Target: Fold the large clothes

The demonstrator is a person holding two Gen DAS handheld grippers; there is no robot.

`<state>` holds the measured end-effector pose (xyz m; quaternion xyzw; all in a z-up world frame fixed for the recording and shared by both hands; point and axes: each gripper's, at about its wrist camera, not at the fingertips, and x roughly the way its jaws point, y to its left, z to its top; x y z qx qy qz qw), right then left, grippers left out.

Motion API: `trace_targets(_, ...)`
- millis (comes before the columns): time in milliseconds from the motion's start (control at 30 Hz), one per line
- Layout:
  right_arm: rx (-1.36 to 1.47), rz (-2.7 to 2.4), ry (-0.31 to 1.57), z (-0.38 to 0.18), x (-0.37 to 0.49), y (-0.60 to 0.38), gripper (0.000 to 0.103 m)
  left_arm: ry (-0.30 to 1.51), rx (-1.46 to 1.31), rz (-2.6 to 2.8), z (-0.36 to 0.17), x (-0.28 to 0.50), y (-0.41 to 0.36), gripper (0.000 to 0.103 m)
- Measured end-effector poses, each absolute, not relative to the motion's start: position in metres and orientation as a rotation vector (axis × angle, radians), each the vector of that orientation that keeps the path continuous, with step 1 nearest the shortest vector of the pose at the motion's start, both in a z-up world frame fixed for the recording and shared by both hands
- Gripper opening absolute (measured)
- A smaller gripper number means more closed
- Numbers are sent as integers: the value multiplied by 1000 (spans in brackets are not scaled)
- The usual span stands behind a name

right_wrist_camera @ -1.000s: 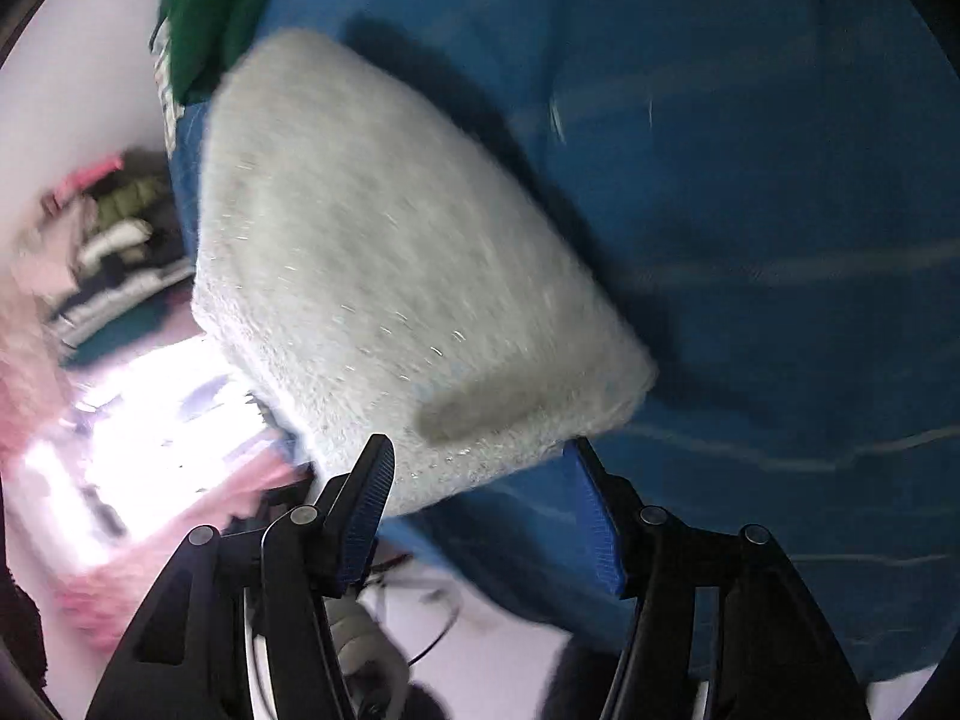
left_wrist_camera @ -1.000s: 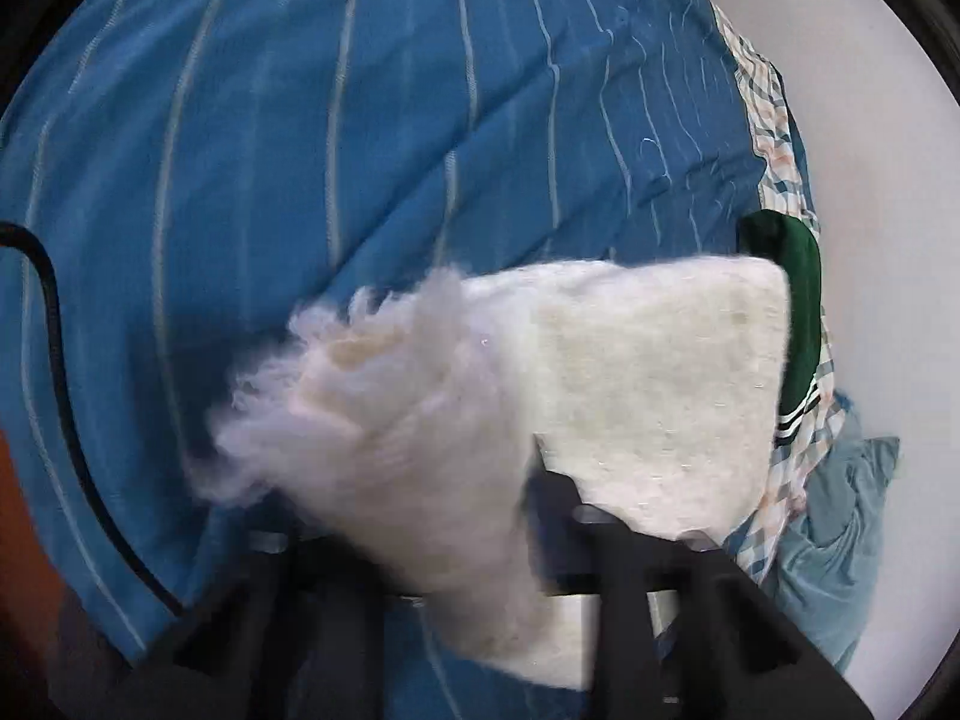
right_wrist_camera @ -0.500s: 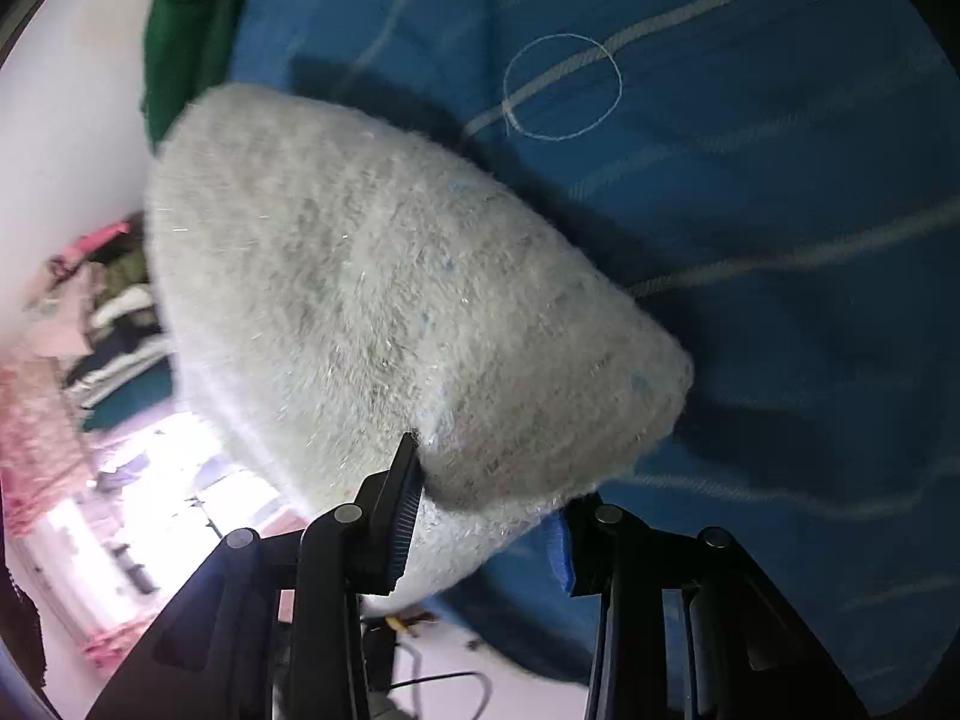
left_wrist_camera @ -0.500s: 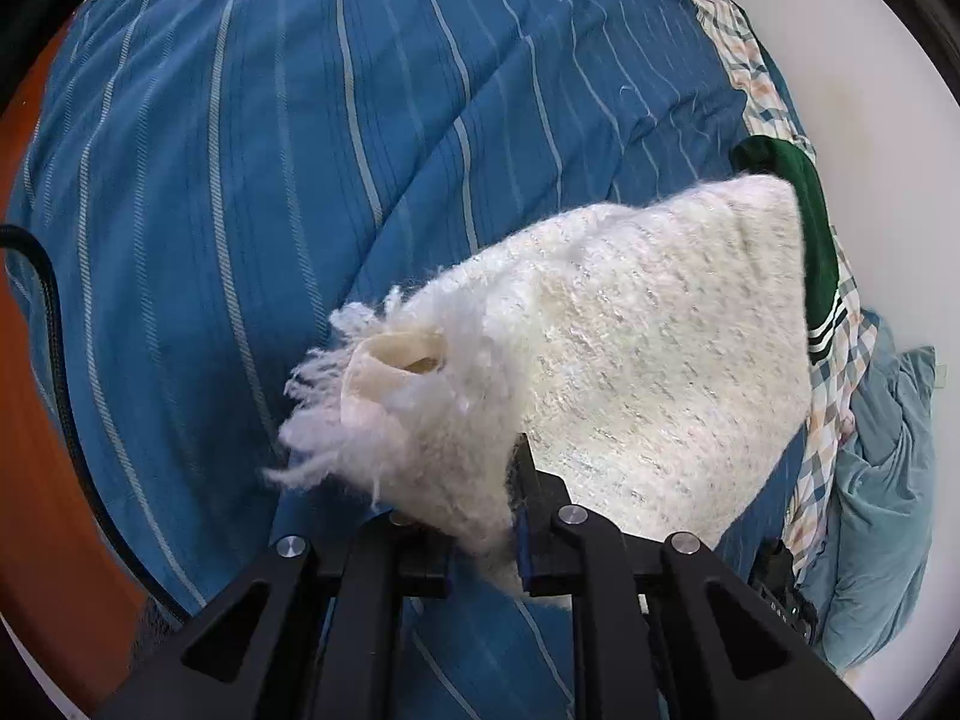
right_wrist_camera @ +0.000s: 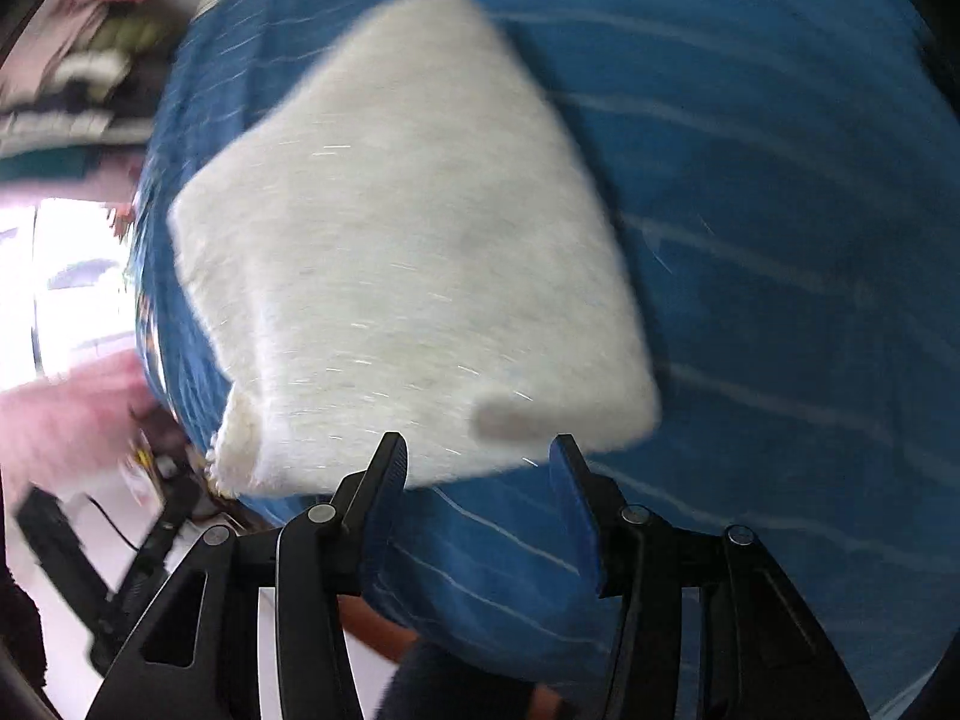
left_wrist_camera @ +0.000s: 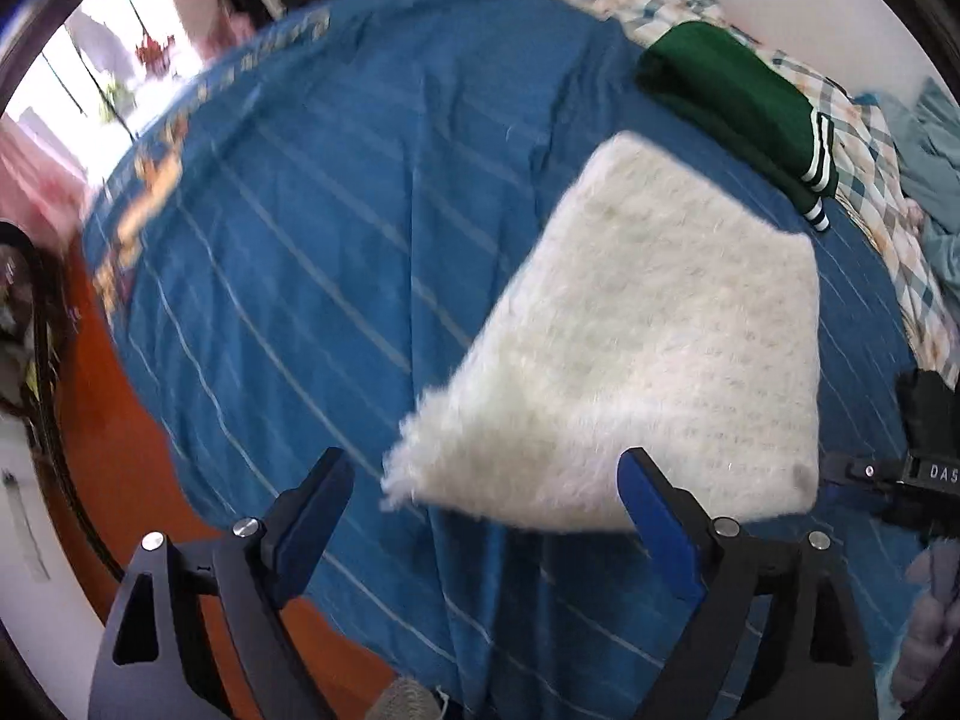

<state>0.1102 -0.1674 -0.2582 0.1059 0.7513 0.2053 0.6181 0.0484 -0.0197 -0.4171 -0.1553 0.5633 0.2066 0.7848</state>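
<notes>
we judge the folding step to be at its end: the fluffy cream-white knitted garment lies as a compact folded slab on the blue bedspread with thin pale stripes, and neither tool has hold of it. our left gripper has its blue-padded fingers wide apart, the near fringe of the garment just ahead of the gap and no pad on it. our right gripper also stands parted, the garment's near edge just beyond its tips, apparently apart from them, though the blur makes contact hard to rule out.

the next move, as we see it, calls either for a tidy-up of the loose fringed corner or for carrying the slab to join the folded dark green garment with white-striped cuffs, which lies near the checked cloth at the far side of the bed. lifting it whole would need both tools under opposite edges, since a soft thick knit sags and may unfold if taken by one corner.

as for room: the wide stretch of bedspread to the left of the slab is bare and flat. the bed's near edge falls away to an orange-brown floor close under both tools, so a pull towards us risks dragging the slab off. a black device sits at the right margin of the left view.
</notes>
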Motion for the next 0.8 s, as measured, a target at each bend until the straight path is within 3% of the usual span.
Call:
trace_targets(100,146,501,1705,-265,115,-149,51,1213,-289,438,-420,72,-26,90)
trace_targets(233,-88,444,1735,-315,128,-121,52,1266,-294,370,-444,109,-27,90)
trace_targets(300,-141,452,1746,-303,132,-116,52,1272,-287,334,-447,124,-30,90)
trace_targets(533,151,504,1647,-240,193,-154,51,1245,-163,309,-460,197,-32,90)
trace_targets(600,148,513,1624,-248,219,-145,41,1287,-134,300,-476,212,-30,90)
trace_targets(800,-58,474,1767,-302,260,-93,40,1320,-179,294,-499,221,-17,92)
